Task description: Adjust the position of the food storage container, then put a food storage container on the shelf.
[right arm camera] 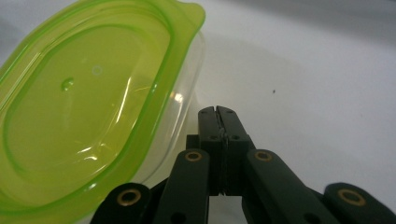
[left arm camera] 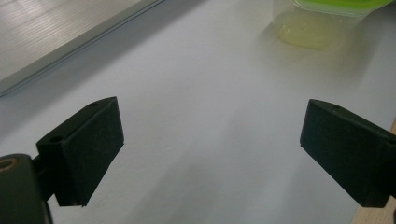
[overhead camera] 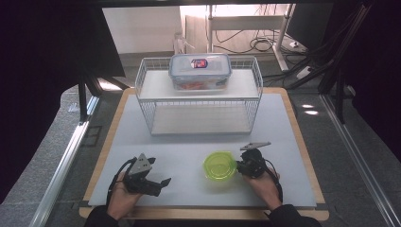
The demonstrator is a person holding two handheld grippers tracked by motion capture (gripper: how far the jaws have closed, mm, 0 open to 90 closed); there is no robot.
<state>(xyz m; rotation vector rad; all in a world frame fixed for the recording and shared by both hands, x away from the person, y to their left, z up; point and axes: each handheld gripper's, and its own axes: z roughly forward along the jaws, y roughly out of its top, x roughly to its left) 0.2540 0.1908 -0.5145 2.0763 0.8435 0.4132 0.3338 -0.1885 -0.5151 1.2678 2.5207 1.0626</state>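
Two claws work over a pale surface [overhead camera: 283, 123] that carries a green-lidded container [overhead camera: 220, 165] near the person's edge and, farther back, a white wire rack [overhead camera: 198, 97] with a clear lidded box [overhead camera: 200, 71] on its upper shelf. The right claw [overhead camera: 239, 166] has its jaws pressed together with nothing between them; in the right gripper view the closed tips [right arm camera: 218, 114] sit just beside the container's clear wall, below the green lid's [right arm camera: 84, 107] rim — a posture that probably serves to nudge or steady the tub from its side rather than to grasp it. The left claw [overhead camera: 163, 183] rests low on the surface, well apart from the container, jaws spread wide and empty — likely kept ready as the receiving or bracing hand.
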